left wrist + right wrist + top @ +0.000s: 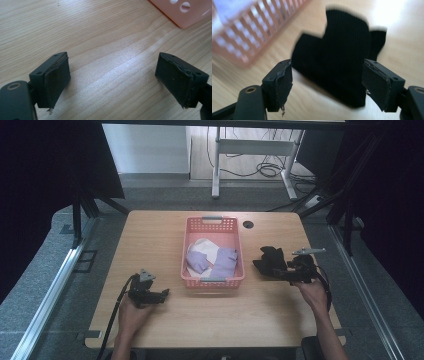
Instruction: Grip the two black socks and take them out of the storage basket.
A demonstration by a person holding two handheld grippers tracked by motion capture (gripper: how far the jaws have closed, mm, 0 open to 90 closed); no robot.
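- Worktop of pale wood carries everything I see from the high view; a pink basket stands at its middle, with white and lilac cloths lying inside.
- Black garment lies on the bare wood just right of the basket, apart from its wall; in the right gripper view it shows as dark ribbed knit, bunched, with a notched upper edge.
- My right gripper sits at the garment's near edge; in its own view the right gripper has its jaws spread wide, one on each side of the cloth; the pads are not pressing on it, so I have hold of nothing there.
- My left gripper rests low near the front left of the basket; in its own view the left gripper stands wide open over bare wood, nothing between the pads; a corner of the basket shows at the upper right.
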